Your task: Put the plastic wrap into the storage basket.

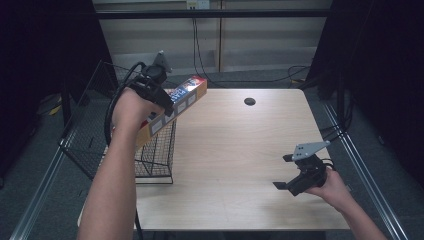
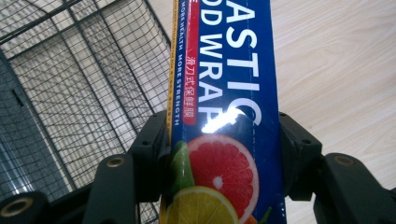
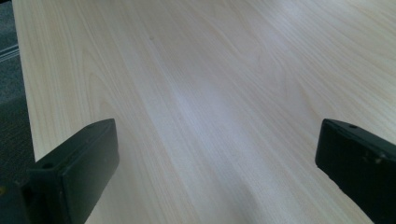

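The left gripper [image 1: 159,95] pinches a long box of plastic food wrap [image 1: 172,111] across its width and holds it tilted in the air above the wire basket [image 1: 155,160], which stands at the left edge of the wooden table [image 1: 235,150]; the box's far end reaches over the tabletop. Near the table's right front corner, well apart from the box and basket, the right gripper [image 1: 284,171] hovers with its jaws spread wide and nothing between them. A small dark round hole [image 1: 249,101] sits near the table's far edge.
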`<state>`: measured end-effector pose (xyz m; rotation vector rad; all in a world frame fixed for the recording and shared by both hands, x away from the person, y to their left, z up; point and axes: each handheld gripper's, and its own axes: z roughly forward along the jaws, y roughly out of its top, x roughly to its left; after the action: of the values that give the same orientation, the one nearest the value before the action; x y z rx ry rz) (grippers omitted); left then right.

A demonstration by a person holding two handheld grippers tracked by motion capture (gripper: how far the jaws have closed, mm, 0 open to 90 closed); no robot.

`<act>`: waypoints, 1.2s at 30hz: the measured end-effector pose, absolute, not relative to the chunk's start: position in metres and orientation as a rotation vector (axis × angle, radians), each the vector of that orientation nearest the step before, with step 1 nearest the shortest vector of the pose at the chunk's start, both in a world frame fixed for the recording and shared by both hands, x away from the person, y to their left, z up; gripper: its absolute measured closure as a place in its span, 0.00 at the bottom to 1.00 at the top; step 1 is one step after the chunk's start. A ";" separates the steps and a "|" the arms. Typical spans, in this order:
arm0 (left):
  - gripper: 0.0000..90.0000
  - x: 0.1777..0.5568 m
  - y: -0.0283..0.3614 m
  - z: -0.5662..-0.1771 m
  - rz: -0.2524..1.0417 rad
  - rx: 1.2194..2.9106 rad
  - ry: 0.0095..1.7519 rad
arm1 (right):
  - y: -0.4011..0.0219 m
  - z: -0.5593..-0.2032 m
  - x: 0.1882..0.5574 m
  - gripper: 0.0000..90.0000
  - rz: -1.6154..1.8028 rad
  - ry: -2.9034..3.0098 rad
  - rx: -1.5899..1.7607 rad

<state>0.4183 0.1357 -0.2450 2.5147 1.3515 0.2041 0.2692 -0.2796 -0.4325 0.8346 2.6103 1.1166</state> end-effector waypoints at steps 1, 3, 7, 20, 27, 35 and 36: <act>0.50 0.418 0.138 -0.245 0.201 2.507 1.363 | -0.280 -0.433 0.269 0.00 1.115 2.610 0.833; 0.50 0.418 0.141 -0.244 0.208 2.506 1.367 | -0.280 -0.432 0.269 0.00 1.115 2.609 0.835; 0.50 0.417 0.147 -0.241 0.203 2.504 1.389 | -0.280 -0.433 0.269 0.00 1.116 2.612 0.827; 0.50 0.415 0.165 -0.237 0.226 2.438 1.464 | -0.280 -0.433 0.268 0.00 1.116 2.621 0.832; 0.50 0.415 0.174 -0.235 0.254 2.414 1.502 | -0.281 -0.432 0.268 0.00 1.119 2.620 0.835; 0.50 0.413 0.187 -0.231 0.289 2.374 1.551 | -0.280 -0.433 0.269 0.00 1.120 2.626 0.840; 0.50 0.413 0.189 -0.230 0.289 2.361 1.561 | -0.280 -0.434 0.269 0.00 1.117 2.625 0.837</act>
<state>0.4127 0.1889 -0.2305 2.3606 1.5607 0.2894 0.2685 -0.2803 -0.4335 0.8366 2.6245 1.1165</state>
